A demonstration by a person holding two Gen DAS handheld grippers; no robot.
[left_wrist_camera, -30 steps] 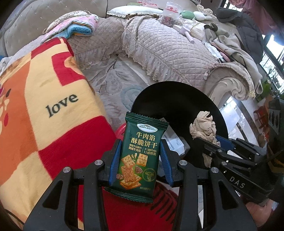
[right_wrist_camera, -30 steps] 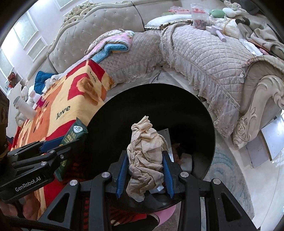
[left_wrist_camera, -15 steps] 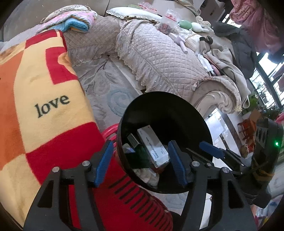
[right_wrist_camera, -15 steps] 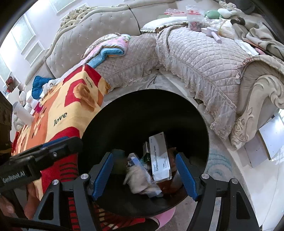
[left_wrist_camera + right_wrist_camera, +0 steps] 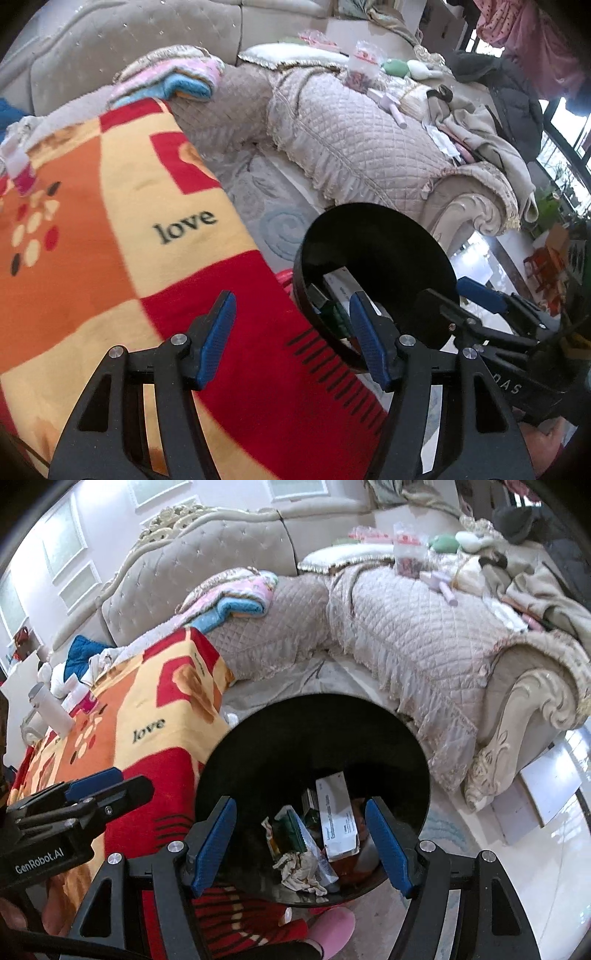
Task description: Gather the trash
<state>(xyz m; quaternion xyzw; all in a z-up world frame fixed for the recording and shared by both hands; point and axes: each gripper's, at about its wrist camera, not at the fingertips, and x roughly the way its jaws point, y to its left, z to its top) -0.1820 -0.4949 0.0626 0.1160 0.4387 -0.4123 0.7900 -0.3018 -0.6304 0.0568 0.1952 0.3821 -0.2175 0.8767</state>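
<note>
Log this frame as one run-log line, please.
left hand-held gripper: open, empty | right hand-held gripper: open, empty | round black trash bin: holds crumpled beige tissue, white carton

You have a round black plastic trash bin (image 5: 314, 738) holding a crumpled beige paper tissue (image 5: 301, 871), a green snack wrapper (image 5: 291, 829) and a white printed carton (image 5: 338, 823). Beside it lies a fleece blanket (image 5: 122, 229) checked red, orange and yellow, lettered "love" in black. The quilted sofa cover (image 5: 406, 635) is beige. Both claws carry blue pads (image 5: 218, 334) on black frames.
</note>
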